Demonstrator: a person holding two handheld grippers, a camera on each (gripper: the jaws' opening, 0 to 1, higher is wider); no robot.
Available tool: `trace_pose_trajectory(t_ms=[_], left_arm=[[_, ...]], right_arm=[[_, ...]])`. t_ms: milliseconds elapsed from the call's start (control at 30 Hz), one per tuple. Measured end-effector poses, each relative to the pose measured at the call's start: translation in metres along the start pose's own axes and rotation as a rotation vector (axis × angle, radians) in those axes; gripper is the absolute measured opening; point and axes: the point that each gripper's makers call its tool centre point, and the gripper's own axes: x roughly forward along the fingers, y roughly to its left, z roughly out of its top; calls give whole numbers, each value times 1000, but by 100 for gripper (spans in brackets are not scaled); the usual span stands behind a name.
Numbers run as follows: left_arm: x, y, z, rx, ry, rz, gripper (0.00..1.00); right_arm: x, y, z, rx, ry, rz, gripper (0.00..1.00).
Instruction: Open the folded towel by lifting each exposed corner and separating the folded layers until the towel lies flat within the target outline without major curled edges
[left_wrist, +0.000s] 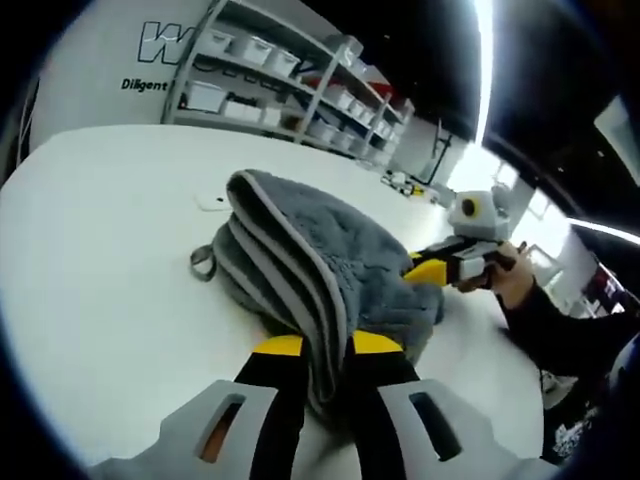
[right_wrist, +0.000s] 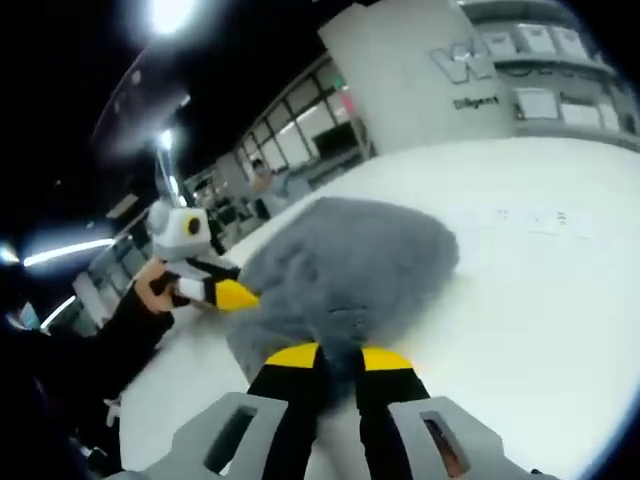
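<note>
Grey plush folded towel (left_wrist: 300, 265) with pale edging lies bunched on the white tabletop (left_wrist: 100, 250), still layered; I hold its edges clamped in left claw (left_wrist: 327, 345) and right claw (right_wrist: 338, 357); flattening remains.

A: The thick grey plush cloth towel (left_wrist: 330, 270) is looking fluffy and matt, its paler hem band showing smoother.

B: And the smooth white tabletop (left_wrist: 100, 270) is giving a faint sheen under it.

A: The black-and-yellow plastic tongs (left_wrist: 327, 352) are looking smooth, slightly glossy.
</note>
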Motion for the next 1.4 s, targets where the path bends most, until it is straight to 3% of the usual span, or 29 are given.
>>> trace_pose_trajectory(t_ms=[100,367,733,1400], left_arm=[[-5,-4,-1,-36,-39,-40,13],[-10,-8,-1,-62,-104,-71,13],[-14,-16,-3,-54,-124,-79,12],[-23,-33,-11,3,-135,-103,11]], right_arm=[[-2,4,-2,-5,1,3,8],[-7,12,-8,-30,0,0,8],[-11,17,-10,-5,-30,11,7],[-21,27,-15,-72,-58,30,6]])
